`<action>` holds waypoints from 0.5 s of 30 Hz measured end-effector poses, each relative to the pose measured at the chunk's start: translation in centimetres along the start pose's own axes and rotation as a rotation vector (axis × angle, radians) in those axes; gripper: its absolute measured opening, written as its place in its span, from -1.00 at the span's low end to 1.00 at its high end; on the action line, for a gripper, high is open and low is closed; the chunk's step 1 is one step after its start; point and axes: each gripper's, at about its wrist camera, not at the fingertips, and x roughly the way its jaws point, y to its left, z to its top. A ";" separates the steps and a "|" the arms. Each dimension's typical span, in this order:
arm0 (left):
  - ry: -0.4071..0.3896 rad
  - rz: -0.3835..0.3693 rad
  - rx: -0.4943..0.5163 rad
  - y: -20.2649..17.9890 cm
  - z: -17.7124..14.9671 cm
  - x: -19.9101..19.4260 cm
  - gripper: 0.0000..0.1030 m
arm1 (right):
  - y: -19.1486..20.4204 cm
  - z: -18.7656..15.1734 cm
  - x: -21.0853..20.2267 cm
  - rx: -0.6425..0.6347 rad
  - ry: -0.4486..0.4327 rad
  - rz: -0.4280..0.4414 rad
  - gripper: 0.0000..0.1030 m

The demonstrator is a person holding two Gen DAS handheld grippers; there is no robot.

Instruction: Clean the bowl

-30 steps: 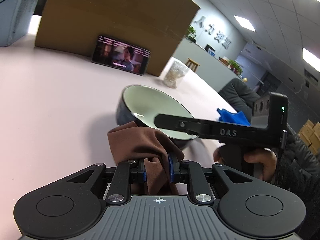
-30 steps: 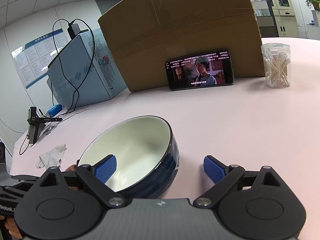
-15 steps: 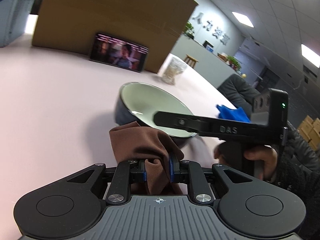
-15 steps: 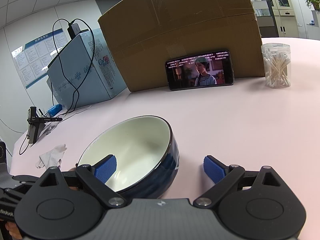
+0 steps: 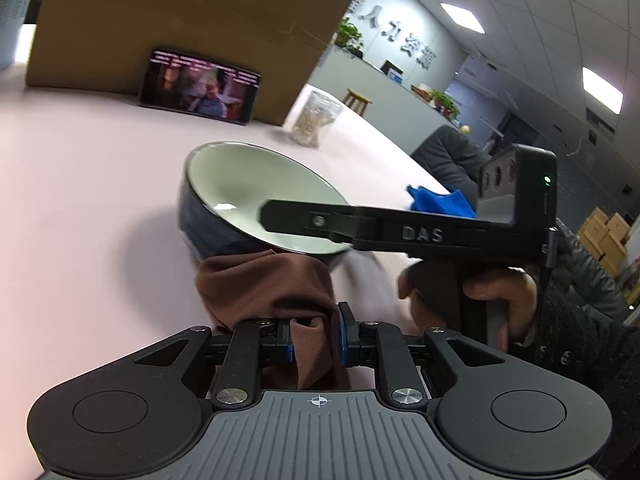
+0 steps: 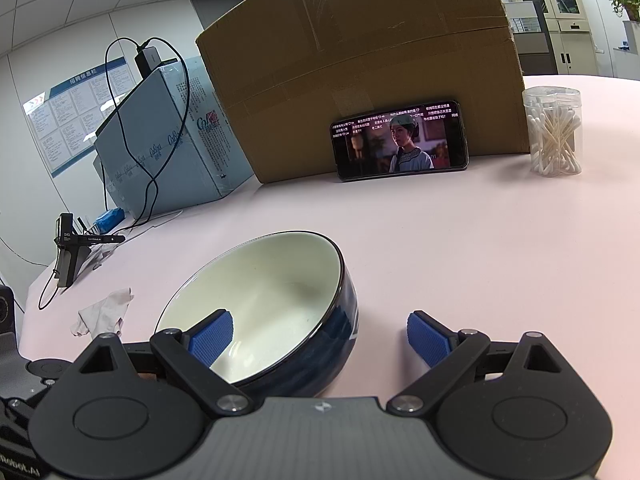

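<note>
Bowl [image 6: 272, 312] sits tilted on the pink table [image 6: 480, 248], its near rim between the right gripper's [image 6: 318, 338] spread fingers, one pad inside, one outside. Left gripper [image 5: 316, 340] pinches a brown cloth [image 5: 272, 284] just near of it. Phone [image 6: 400, 140] leans against a far cardboard box [image 6: 360, 60].

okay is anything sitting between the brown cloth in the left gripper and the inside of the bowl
Yes. In the left wrist view one black finger of the right gripper reaches over the near rim of the bowl, directly beyond the brown cloth clamped in the left gripper. The far side of the bowl's inside is clear.
</note>
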 end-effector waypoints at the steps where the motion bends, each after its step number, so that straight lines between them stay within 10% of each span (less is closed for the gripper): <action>1: -0.007 0.012 -0.004 0.3 0.0 -0.3 -0.66 | 0.0 0.0 0.0 0.000 0.000 0.000 0.86; 15: 0.001 0.000 0.008 0.0 0.2 0.1 -0.66 | 0.0 0.0 0.1 -0.001 0.001 0.000 0.87</action>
